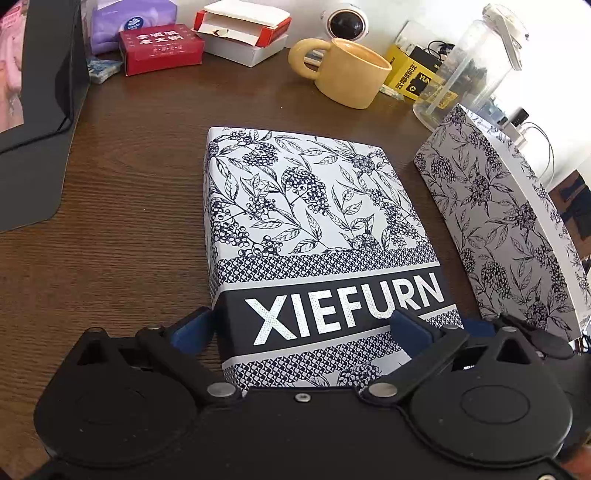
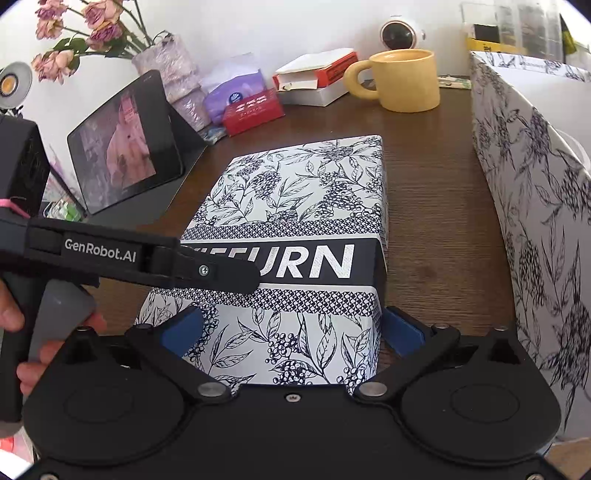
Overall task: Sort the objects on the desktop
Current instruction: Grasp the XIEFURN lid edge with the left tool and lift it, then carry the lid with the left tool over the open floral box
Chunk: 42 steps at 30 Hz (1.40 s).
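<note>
A floral blue-and-white box marked XIEFURN lies flat on the brown desk. Both grippers are at its near end. My left gripper is open: its left pad sits beside the box's left side and its right pad is over the lid. My right gripper is open too: its right pad is beside the box's right side, and its left pad is in front of the end face. The left gripper's finger reaches over the lid in the right wrist view.
A second floral box part stands on edge to the right. Behind are a yellow mug, a red box, an opened red-and-white carton, a tissue pack, a clear jar and a tablet at left.
</note>
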{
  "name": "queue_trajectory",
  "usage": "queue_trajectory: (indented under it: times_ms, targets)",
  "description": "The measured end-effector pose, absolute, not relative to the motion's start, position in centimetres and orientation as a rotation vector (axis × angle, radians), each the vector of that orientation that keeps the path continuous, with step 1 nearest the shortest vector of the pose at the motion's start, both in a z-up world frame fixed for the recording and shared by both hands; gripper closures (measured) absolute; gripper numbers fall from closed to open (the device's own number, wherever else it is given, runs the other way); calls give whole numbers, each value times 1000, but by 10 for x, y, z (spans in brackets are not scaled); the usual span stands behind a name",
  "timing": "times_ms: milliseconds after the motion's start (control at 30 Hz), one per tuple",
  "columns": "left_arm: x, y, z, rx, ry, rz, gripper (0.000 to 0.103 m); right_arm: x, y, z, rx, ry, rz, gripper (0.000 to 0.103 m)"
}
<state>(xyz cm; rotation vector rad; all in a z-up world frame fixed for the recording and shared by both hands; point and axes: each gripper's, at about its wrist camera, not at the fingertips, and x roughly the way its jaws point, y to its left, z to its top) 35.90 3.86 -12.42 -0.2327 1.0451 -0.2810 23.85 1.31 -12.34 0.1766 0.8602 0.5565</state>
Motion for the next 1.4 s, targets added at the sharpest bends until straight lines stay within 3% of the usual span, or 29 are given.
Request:
queue_trajectory:
  times_ms: [267, 567, 867, 1400]
  targets:
    - [358, 31, -114, -284, 1041, -174, 2, 232, 25, -114, 168, 820, 502, 0]
    - [332, 27, -51, -321, 968, -125, 7, 210, 18, -58, 170, 747, 528, 0]
    - [199, 88, 13, -326, 851, -56, 7, 128, -27, 7, 139, 669, 593, 0]
    - [25, 42, 77, -323, 744, -86, 7, -9, -131, 64, 86, 591, 564, 0]
